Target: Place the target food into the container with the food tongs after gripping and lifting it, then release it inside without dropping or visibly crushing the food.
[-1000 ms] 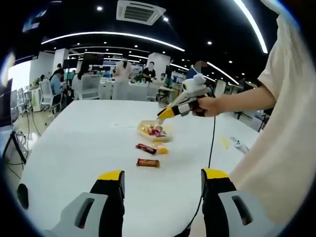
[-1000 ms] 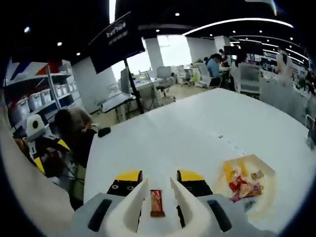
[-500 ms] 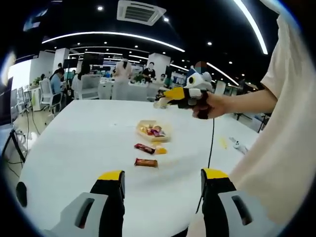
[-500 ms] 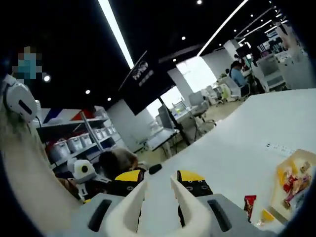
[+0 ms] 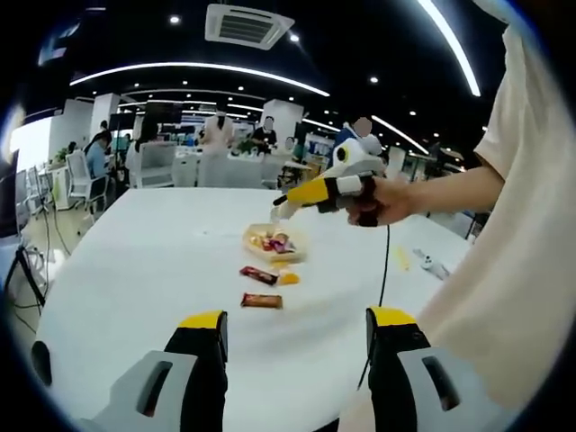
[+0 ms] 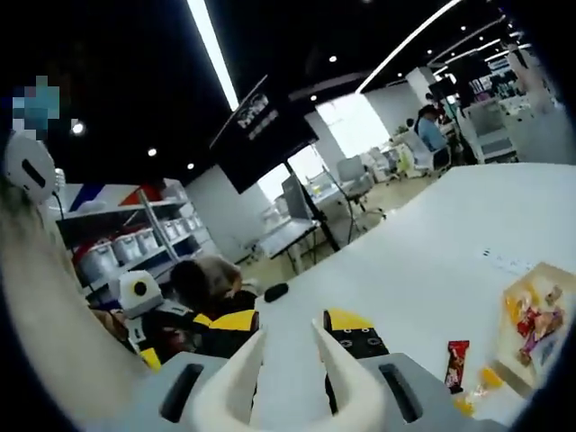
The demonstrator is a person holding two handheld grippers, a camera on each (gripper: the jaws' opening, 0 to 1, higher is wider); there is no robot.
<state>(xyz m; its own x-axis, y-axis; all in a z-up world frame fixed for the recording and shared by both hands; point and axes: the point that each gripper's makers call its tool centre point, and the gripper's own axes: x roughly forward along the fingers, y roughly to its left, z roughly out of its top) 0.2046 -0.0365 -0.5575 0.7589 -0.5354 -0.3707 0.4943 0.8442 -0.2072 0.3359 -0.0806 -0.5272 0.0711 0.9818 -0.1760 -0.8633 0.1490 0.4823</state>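
Observation:
A shallow tan container (image 5: 270, 241) holding wrapped snacks sits mid-table. In front of it lie a red snack bar (image 5: 258, 275), an orange piece (image 5: 288, 279) and a brown bar (image 5: 261, 301). My left gripper (image 5: 297, 337) stands open low over the near edge, holding nothing. A hand holds my right gripper (image 5: 281, 209) in the air above the container. In the right gripper view its white tongs (image 6: 288, 346) stand open with nothing between them, and the container (image 6: 531, 315), red bar (image 6: 457, 363) and orange piece (image 6: 486, 378) lie off to the right.
The white table (image 5: 135, 252) is broad and bare on the left. A black cable (image 5: 385, 270) hangs from the right gripper, with small items (image 5: 432, 264) beyond it. A black object (image 6: 276, 292) lies near the far edge. Office desks, chairs and people fill the background.
The right gripper rose from just over the container and its camera tilted up off the brown bar. It now hangs slightly lower than half a second ago. The left gripper barely moved.

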